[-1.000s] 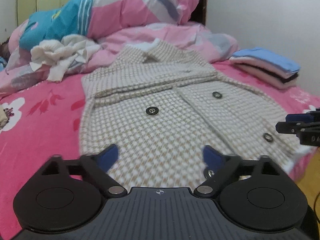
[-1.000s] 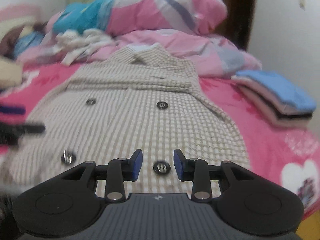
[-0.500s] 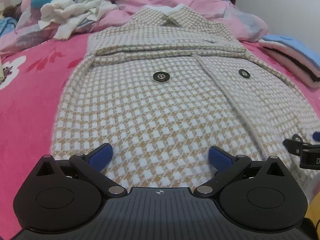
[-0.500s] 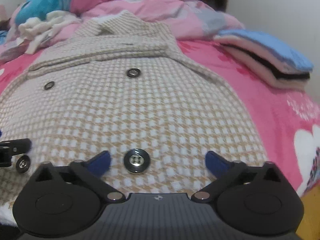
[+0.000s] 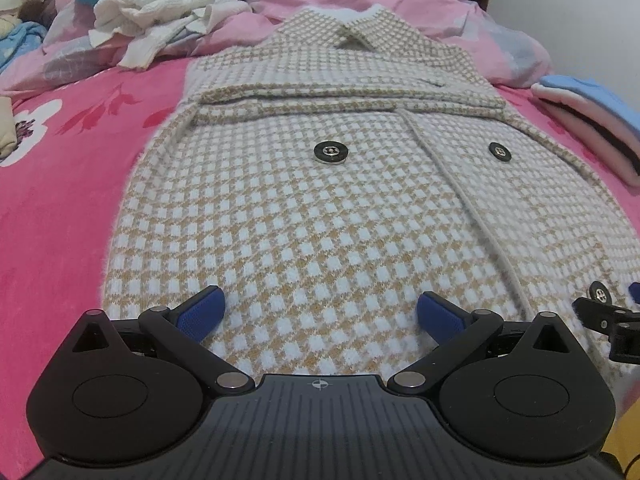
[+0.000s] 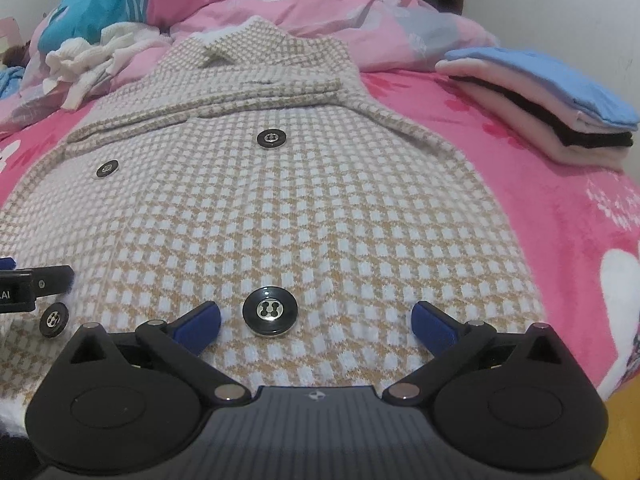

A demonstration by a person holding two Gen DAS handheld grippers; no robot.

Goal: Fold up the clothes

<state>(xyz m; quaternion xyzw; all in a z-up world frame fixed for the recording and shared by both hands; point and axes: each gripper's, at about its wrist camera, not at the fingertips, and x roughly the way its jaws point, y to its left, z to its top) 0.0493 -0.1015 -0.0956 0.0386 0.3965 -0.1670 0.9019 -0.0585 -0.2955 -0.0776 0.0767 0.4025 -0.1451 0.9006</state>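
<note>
Two wide-spread grippers (image 5: 320,314) (image 6: 316,324) over jacket hem (image 5: 304,360).

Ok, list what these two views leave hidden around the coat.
- Coat hem: both views, covered by each gripper's own body.
- Coat sleeves: neither view shows their ends; they seem folded across the chest.
- Folded stack: left view, cut by the right edge.
- White garment: heaped, its type unreadable.

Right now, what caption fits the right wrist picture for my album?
Open right gripper over a checked jacket on a pink bed, folded clothes beside.
</note>
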